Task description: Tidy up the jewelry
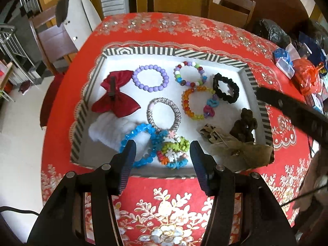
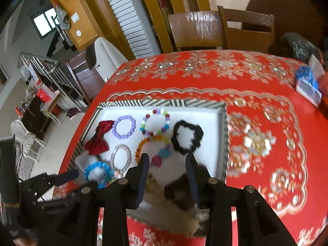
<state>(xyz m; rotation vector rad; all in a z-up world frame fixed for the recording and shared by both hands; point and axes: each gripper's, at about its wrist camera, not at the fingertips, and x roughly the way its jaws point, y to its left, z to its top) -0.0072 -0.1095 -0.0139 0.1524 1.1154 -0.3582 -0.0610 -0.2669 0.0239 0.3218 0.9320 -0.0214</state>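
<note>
Both wrist views above shared tray [image 1: 215, 56]

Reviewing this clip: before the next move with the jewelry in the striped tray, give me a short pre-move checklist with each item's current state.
1. left gripper empty, fingers apart: ok.
2. right gripper empty: ok, fingers apart and nothing pressed between them.
3. Jewelry inside the striped tray: ok.
4. Pieces lying apart: not ok; the blue bracelet overlaps the multicolour bracelet and the silver bangle.
5. Purple bead bracelet free to pick: ok, it lies on its own.
6. Brown items under the right gripper: cannot tell, the view is blurred.
</note>
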